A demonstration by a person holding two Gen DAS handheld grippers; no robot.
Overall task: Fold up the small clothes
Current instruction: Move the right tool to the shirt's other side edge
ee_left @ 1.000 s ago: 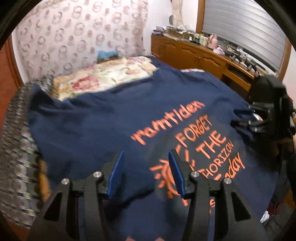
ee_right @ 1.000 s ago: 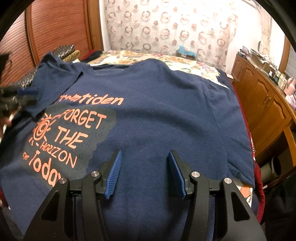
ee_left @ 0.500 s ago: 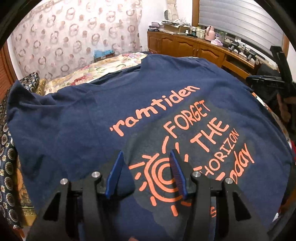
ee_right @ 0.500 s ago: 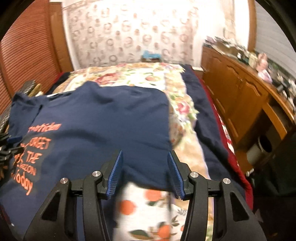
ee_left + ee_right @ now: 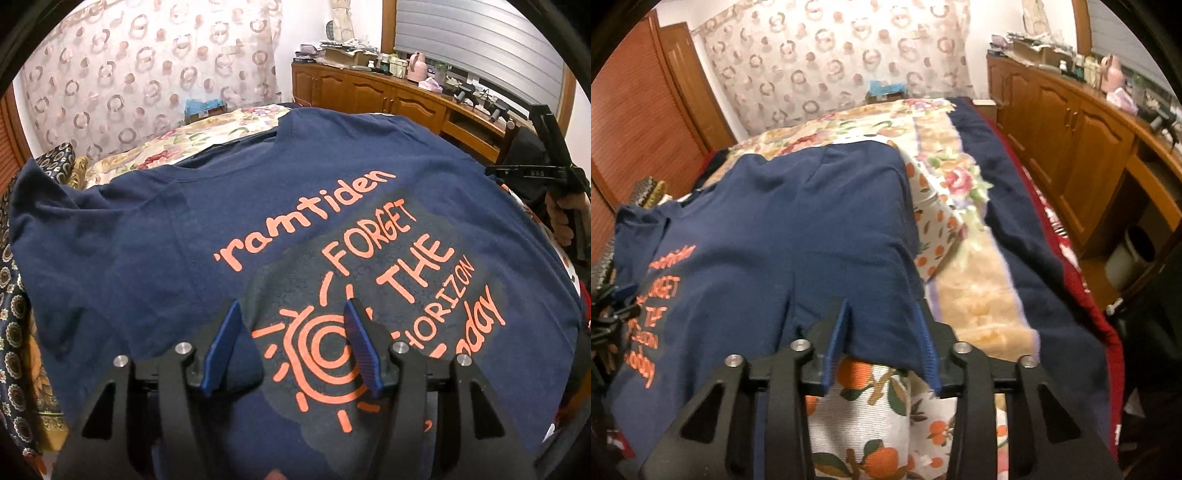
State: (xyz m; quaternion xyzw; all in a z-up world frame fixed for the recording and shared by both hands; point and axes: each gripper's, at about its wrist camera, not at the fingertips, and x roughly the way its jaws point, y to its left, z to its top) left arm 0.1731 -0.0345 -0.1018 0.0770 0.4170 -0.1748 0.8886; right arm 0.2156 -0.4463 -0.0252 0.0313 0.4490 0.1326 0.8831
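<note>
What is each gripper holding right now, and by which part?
The left gripper holds nothing; its jaws stand open over the navy blue cotton T-shirt. The right gripper has just been closing around the shirt's side edge; a firm pinch cannot be told.

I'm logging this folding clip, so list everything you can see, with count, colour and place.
T-shirt: one, navy with orange print, spread flat on the bed.
Floral cover: one, cream with flowers, under the shirt.
Orange-print cloth: one, white with oranges, near bed edge below the shirt's hem.
Curtain: one, pale with ring pattern, behind the bed.
Sideboard: one, brown wood, cluttered top, along the window wall.
Bin: one, pale, in the sideboard's recess.
Left gripper: black with blue pads, open above the sun print.
Right gripper: black with blue pads, jaws just been closing, shirt hem between them.
</note>
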